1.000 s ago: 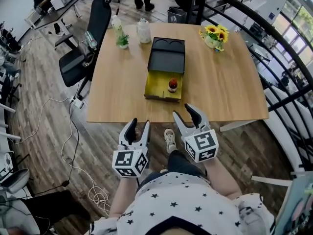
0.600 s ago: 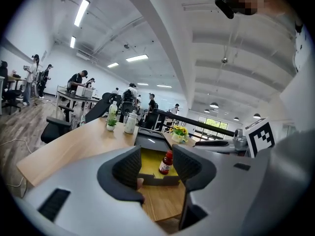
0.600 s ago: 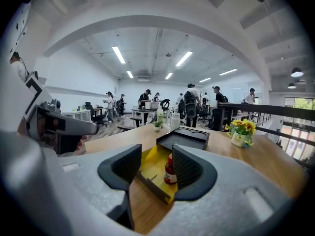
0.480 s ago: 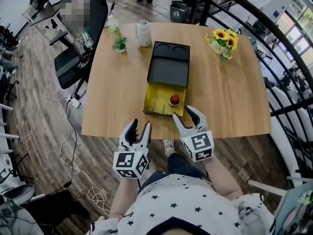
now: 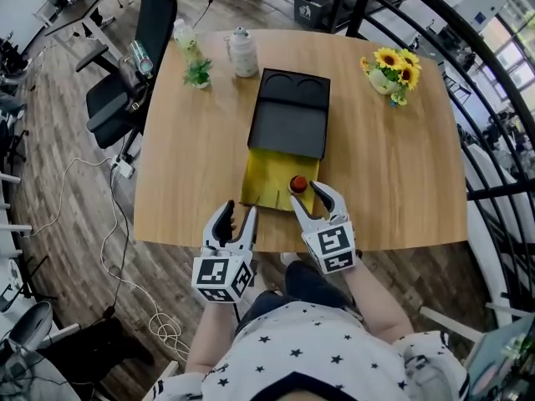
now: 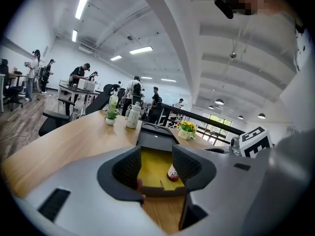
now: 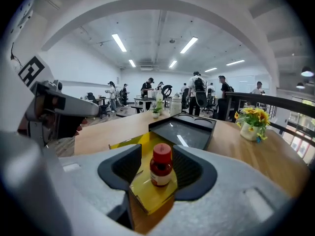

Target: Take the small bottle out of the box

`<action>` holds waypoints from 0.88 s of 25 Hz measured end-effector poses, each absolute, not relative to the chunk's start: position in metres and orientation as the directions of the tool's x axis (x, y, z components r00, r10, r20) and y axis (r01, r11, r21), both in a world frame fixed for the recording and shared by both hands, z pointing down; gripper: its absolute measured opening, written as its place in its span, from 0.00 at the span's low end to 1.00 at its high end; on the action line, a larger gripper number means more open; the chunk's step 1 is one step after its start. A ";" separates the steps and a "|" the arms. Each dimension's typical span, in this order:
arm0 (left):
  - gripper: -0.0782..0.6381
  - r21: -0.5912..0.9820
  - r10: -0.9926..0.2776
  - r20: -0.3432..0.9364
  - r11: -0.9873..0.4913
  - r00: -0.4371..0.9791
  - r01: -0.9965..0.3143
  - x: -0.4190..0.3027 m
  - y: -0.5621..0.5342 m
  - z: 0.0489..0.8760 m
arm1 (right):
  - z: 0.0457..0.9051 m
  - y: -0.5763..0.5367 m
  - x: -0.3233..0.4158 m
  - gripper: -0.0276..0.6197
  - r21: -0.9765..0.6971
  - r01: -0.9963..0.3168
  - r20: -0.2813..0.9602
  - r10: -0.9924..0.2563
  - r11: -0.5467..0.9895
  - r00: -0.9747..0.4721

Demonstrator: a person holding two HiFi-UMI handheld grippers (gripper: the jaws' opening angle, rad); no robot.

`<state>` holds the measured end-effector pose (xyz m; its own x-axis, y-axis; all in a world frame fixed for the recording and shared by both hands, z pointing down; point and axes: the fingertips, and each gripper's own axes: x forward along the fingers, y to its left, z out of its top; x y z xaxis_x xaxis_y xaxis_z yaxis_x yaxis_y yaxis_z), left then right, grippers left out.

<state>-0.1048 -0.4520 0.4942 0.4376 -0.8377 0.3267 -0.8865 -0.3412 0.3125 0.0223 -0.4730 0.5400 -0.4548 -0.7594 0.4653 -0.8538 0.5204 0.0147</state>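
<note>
Right gripper (image 5: 307,194) gapes wide, lined up on small red-capped brown bottle (image 7: 161,166) in yellow cardboard box (image 5: 266,178), ready to pinch. Left gripper (image 5: 235,217) open, empty.

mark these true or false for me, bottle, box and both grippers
1. The small bottle stands upright in the yellow box. True.
2. The right gripper is clamped shut on the bottle. False: its jaws are apart, with a gap showing on each side of the bottle.
3. The bottle's cap is blue. False: it is red.
4. The left gripper is open and holds nothing. True.
5. The sunflowers stand inside the box. False: they stand on the table, apart from the box, near its far right corner.
</note>
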 end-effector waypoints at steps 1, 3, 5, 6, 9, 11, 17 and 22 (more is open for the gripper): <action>0.36 0.313 -0.837 0.330 -0.338 0.436 -0.887 -0.105 -0.456 0.495 | 0.543 -0.477 0.021 0.32 0.012 -0.852 0.468 -0.756 0.523 -0.458; 0.36 0.315 -0.837 0.337 -0.332 0.432 -0.889 -0.105 -0.462 0.498 | 0.550 -0.482 0.019 0.32 0.004 -0.849 0.476 -0.747 0.529 -0.463; 0.36 0.317 -0.836 0.344 -0.325 0.428 -0.891 -0.104 -0.467 0.502 | 0.555 -0.486 0.017 0.32 -0.015 -0.846 0.487 -0.735 0.533 -0.472; 0.36 0.318 -0.835 0.348 -0.323 0.427 -0.891 -0.104 -0.469 0.503 | 0.557 -0.487 0.016 0.32 -0.023 -0.845 0.493 -0.729 0.535 -0.475; 0.36 0.321 -0.833 0.355 -0.317 0.424 -0.893 -0.104 -0.476 0.508 | 0.564 -0.492 0.017 0.32 -0.025 -0.845 0.505 -0.722 0.535 -0.472; 0.36 0.321 -0.832 0.358 -0.315 0.423 -0.893 -0.104 -0.481 0.509 | 0.568 -0.495 0.017 0.32 -0.022 -0.846 0.511 -0.722 0.532 -0.467; 0.36 0.322 -0.826 0.369 -0.317 0.427 -0.892 -0.103 -0.483 0.514 | 0.569 -0.495 0.016 0.30 -0.018 -0.846 0.506 -0.725 0.532 -0.467; 0.36 0.322 -0.820 0.375 -0.323 0.433 -0.890 -0.099 -0.479 0.516 | 0.568 -0.495 0.018 0.28 -0.010 -0.849 0.499 -0.733 0.528 -0.462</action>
<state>-0.0989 -0.4787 0.5161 0.4330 -0.8199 0.3745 -0.8900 -0.3231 0.3218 0.0178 -0.4950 0.5684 -0.4621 -0.7330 0.4991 -0.8489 0.5285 -0.0098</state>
